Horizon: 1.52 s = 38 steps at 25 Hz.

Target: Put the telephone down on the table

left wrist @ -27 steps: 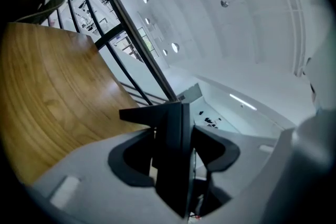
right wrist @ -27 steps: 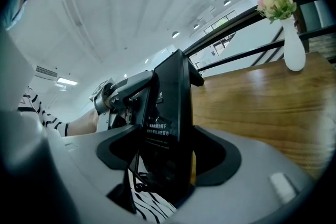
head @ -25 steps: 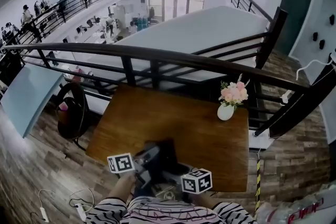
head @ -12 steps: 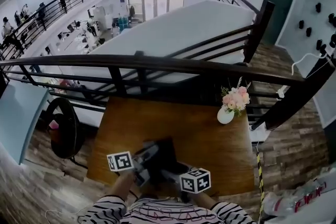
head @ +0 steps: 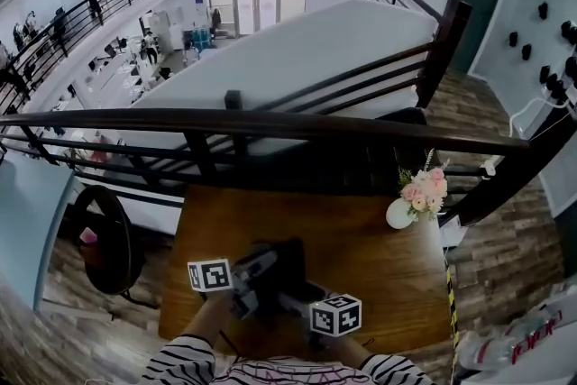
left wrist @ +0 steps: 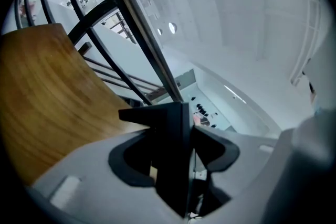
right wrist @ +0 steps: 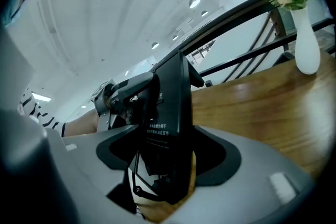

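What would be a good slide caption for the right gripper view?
Right gripper and left gripper hold a black telephone over a wooden table, flower vase beyond.

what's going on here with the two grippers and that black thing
A person holds a gripper in each hand. The left gripper and the right gripper are both clamped on a black telephone, one from each side. It is held on edge over the near part of the wooden table, which stands beside a dark railing. Whether it already touches the wood is unclear. A white vase of pink flowers stands at the table's far right.
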{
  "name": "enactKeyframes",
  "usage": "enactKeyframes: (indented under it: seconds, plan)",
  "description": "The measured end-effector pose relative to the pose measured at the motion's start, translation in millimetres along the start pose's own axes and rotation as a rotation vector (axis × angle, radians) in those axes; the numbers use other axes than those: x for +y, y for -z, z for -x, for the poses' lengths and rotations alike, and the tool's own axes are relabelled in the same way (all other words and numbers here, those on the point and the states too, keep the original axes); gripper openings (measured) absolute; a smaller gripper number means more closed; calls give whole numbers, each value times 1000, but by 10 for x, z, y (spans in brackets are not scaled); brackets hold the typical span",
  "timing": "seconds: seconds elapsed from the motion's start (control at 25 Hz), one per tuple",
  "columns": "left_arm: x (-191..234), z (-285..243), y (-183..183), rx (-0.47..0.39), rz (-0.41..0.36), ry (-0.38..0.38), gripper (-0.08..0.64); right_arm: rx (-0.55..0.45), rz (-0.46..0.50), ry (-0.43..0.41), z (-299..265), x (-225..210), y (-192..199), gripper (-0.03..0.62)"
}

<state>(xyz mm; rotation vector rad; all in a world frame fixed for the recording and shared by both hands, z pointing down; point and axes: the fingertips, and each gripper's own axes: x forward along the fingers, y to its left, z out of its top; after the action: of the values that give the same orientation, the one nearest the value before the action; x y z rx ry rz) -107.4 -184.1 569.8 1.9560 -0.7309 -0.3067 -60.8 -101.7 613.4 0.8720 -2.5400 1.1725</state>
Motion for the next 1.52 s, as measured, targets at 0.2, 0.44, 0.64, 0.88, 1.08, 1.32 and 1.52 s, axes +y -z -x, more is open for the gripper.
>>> enactKeyframes:
  seconds: [0.2,0.44,0.64,0.88,1.08,1.32,1.52]
  plan:
    - [-47,-89,138,25,11,17,230,-8,-17,30,136,-53,60,313]
    - [-125,-212,298,65,15,48,230,-19,-42,71,301,-118,127,313]
    - [-230,-305,392,94,-2,82,229,-35,-51,106,432,-140,148,313]
    - [-302,-373,485,132,-25,119,229,-53,-69,139,501,-179,202,313]
    - [-299,-364,548,161,-24,152,229,-65,-92,167,489,-172,273,313]
    - [-243,-320,625,174,-25,151,229,-51,-104,194,494,-157,364,313]
    - [-217,-339,665,167,-25,138,229,-32,-106,191,506,-203,393,313]
